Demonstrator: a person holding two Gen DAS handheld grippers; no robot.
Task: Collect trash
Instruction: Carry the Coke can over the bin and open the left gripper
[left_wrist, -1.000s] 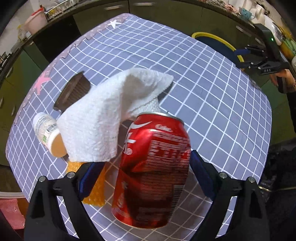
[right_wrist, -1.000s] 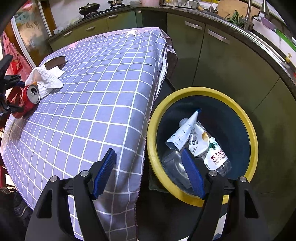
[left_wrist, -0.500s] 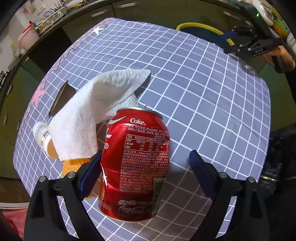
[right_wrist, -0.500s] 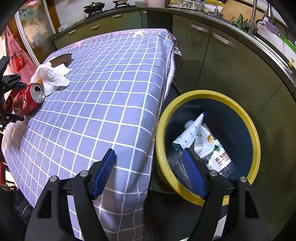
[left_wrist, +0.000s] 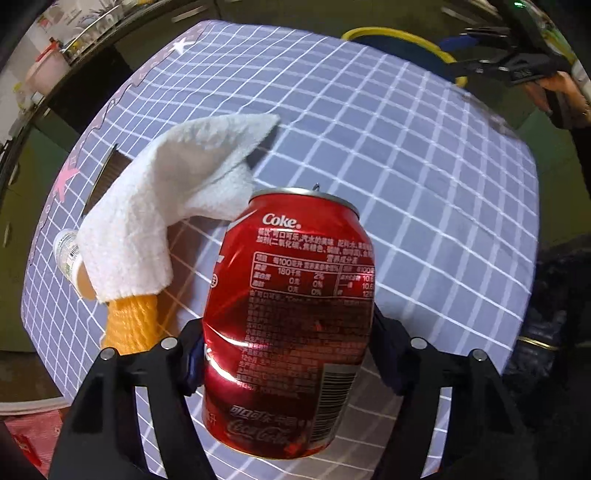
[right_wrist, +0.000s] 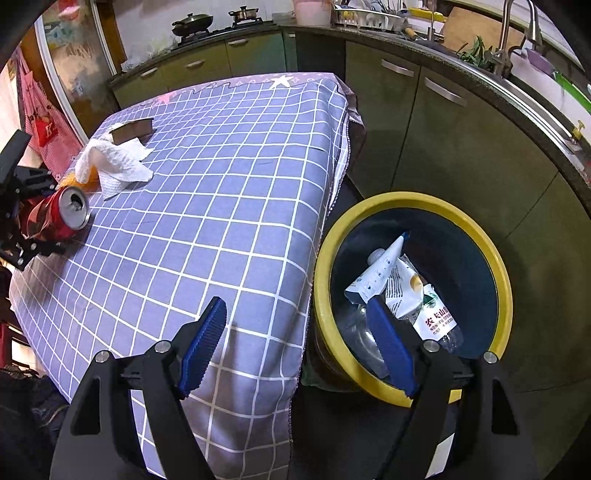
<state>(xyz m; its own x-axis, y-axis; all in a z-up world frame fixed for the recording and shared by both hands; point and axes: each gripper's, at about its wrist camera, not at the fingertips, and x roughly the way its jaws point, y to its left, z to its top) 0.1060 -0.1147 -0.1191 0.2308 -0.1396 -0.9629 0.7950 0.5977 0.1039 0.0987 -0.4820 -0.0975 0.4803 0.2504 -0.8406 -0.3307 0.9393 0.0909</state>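
My left gripper (left_wrist: 288, 354) is shut on a dented red Coke can (left_wrist: 291, 325) and holds it above the checked tablecloth (left_wrist: 406, 177). The can also shows in the right wrist view (right_wrist: 59, 218) at the far left. A white paper towel (left_wrist: 177, 192) lies behind it over an orange item (left_wrist: 133, 325) and a small bottle (left_wrist: 68, 251). My right gripper (right_wrist: 295, 347) is open and empty, over the table edge beside the yellow-rimmed bin (right_wrist: 413, 206), which holds a tube and plastic bottles.
A flattened brown paper cup (right_wrist: 133, 129) lies on the far side of the table. Green kitchen cabinets (right_wrist: 424, 110) and a counter with a sink run behind the bin. Pots stand on a stove at the back.
My left gripper closed on the Coke can and lifted it off the table. My right gripper drew back slightly from the bin and stayed open.
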